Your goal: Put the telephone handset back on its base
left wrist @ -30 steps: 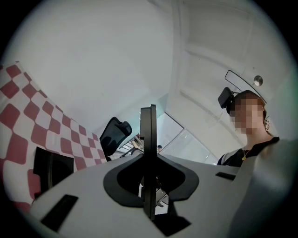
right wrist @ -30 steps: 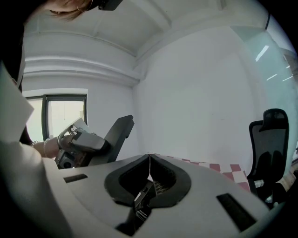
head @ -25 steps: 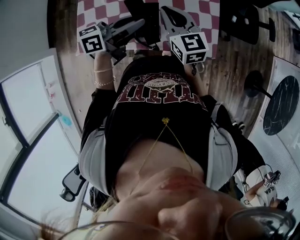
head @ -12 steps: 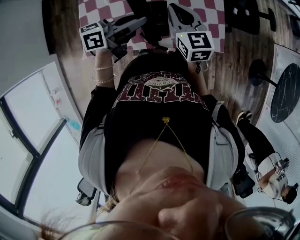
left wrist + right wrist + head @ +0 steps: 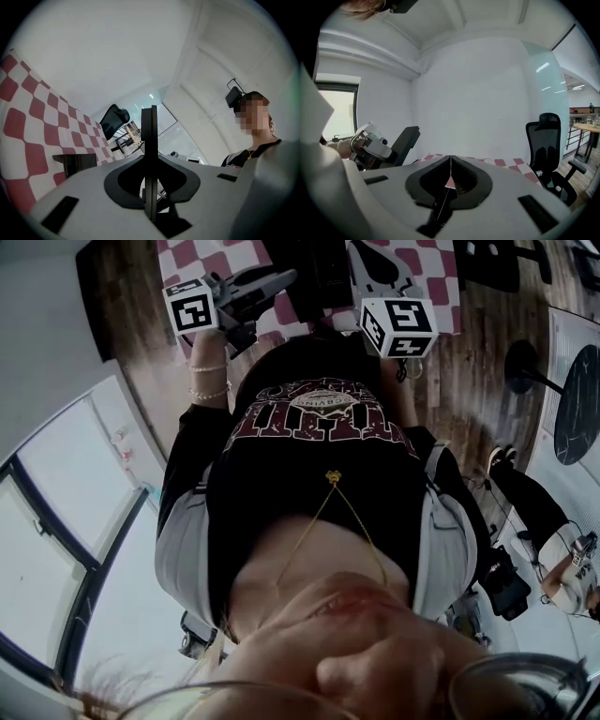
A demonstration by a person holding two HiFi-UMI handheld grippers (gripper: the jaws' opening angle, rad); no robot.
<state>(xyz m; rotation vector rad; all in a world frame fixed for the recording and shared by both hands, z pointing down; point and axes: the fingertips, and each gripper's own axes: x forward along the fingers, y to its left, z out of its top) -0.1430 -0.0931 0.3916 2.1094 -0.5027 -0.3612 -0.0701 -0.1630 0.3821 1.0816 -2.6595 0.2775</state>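
Step, as I read it: pre-grasp / approach. Neither gripper holds anything and no handset can be made out for sure in any view, so the task looks barely begun.

Checked cloth [image 5: 234, 254] runs along the top edge of the head view, w/ wood floor [image 5: 469, 362] to the right of it. The person's torso fills the middle of the frame, so most of the table is cut off.

Dark block [image 5: 319, 282] sits top centre on the cloth, btwn the two grippers. Prob. the phone, or its base, but too dark and cropped to tell which part is which. In the left gripper view a dark box [image 5: 75, 164] stands on the cloth at lower left, off to the left of that gripper's line, not btwn the jaws.

L gripper [image 5: 149, 112]: upper left of the head view, its fingers reach right toward the dark block, near it; touching or not, can't tell. Jaws closed flat on each other, nothing btwn them.

R gripper [image 5: 450, 159]: upper right of the head view, just right of the block. Jaws also clenched to a thin seam, empty. Its view looks over the cloth's far edge at a wall and an office chair [image 5: 546, 140], w/ the L gripper at left; no phone in it.

Next move, my guess: find the handset, open one set of jaws, line them across its grip, close, then carry it to the base. Jaws need to part first, and the gripper needs to tip down toward the table.
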